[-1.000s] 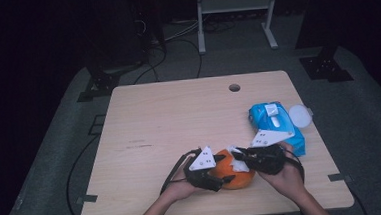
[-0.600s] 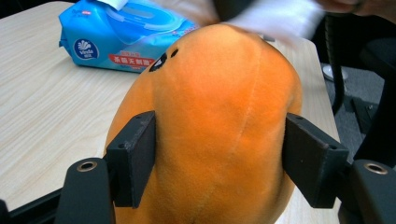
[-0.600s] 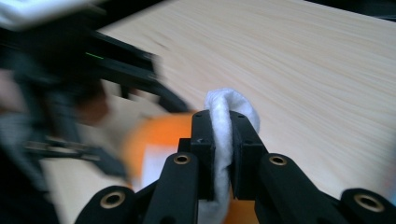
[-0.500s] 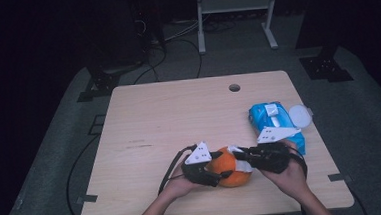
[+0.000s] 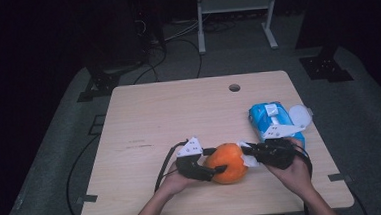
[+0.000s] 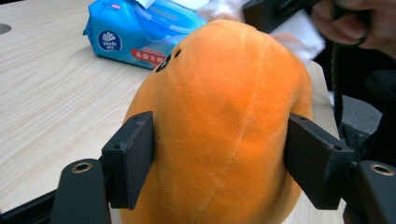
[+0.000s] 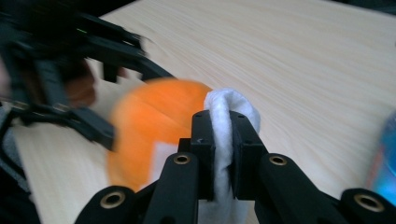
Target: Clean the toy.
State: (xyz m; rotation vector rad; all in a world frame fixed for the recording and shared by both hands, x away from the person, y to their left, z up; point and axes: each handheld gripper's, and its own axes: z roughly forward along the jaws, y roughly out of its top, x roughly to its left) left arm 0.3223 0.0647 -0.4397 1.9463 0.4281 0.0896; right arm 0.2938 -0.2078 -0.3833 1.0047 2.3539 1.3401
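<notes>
pale wood bench (image 5: 179, 118), round hole near its far edge. blue wipes pack (image 5: 272, 120) at the right side, a white lid just beside it. orange plush toy (image 5: 227, 163) sits on the bench near the front edge, between both hands. left claw (image 6: 219, 163) has its pads on either flank of the toy, pressing the plush; its jaws have just been opening a little, toy between them. right claw (image 7: 222, 140) is clamped tight on a folded white wipe (image 7: 229, 112), which touches the toy's right side.
</notes>
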